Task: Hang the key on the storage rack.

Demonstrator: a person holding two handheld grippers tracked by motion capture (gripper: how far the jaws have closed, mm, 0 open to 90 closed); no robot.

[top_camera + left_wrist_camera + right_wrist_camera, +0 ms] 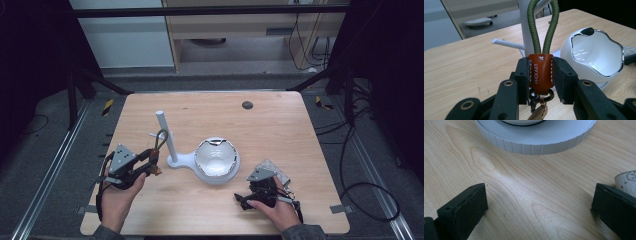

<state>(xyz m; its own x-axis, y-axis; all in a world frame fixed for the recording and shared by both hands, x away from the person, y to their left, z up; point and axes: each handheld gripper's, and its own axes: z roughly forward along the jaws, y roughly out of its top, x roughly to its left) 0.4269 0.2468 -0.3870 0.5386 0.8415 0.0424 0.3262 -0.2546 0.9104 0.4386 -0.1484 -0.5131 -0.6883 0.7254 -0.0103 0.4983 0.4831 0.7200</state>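
Note:
A key ring with a green rope loop [161, 138] and a brown leather tab [540, 71] is clamped by its tab in my left gripper [151, 165] [540, 77]. The loop stands upright just before the white stand's post [164, 135] [527, 30], beside a short side peg [507, 43]. Metal rings and a key hang below the tab. The stand shares a base with a glossy white bowl [216, 157] [594, 55]. My right gripper [252, 187] [539, 207] rests open on the table near the bowl's ribbed base [536, 138], nothing between its jaws.
A grey patterned pouch-like object [277, 171] [627, 180] lies just right of the right gripper. A small dark disc [247, 105] sits near the far edge of the wooden table [280, 130]. Dark framing and cables surround the table.

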